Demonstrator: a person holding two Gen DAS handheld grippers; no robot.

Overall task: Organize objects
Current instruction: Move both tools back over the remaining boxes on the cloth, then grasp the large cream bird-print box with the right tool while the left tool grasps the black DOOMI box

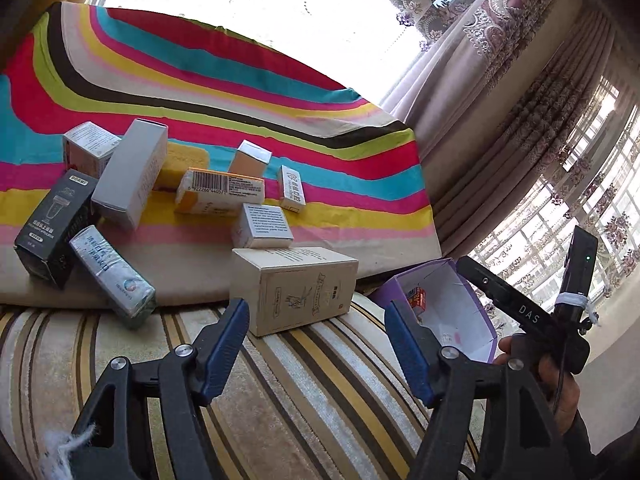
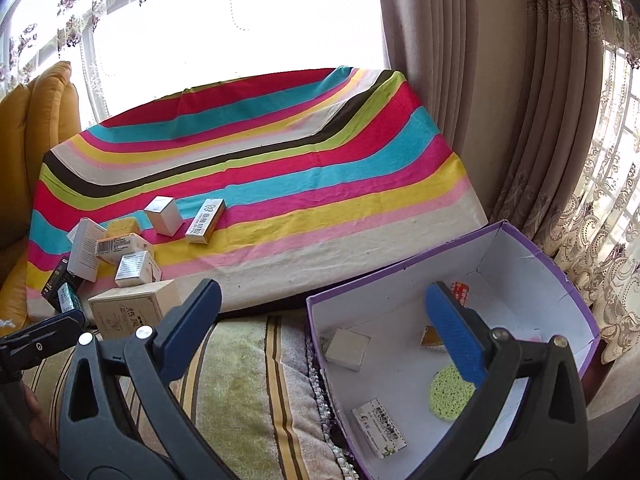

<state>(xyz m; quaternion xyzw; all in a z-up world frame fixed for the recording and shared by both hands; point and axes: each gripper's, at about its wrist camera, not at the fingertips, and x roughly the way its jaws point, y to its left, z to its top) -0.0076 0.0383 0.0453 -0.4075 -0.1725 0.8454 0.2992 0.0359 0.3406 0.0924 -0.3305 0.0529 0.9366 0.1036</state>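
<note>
With my left hand-held gripper (image 1: pixel 316 344) spread wide and empty, I centre its jaws on the beige cardboard box (image 1: pixel 296 288) mid-frame, gripping its narrower faces squarely before carrying it to the purple-walled open box (image 2: pixel 560 264) at lower right.

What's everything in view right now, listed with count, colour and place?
striped cloth: one, multicoloured, spread behind the boxes
small boxes: about ten, mostly white, one black, one large tan, piled on the cloth's left
yellow sponge: one, among the pile
purple box: one, white inside, at right, holding three small packs, a red packet, a round green pad
curtains: beige, behind
left claw: open, empty
right claw: open, empty
</note>
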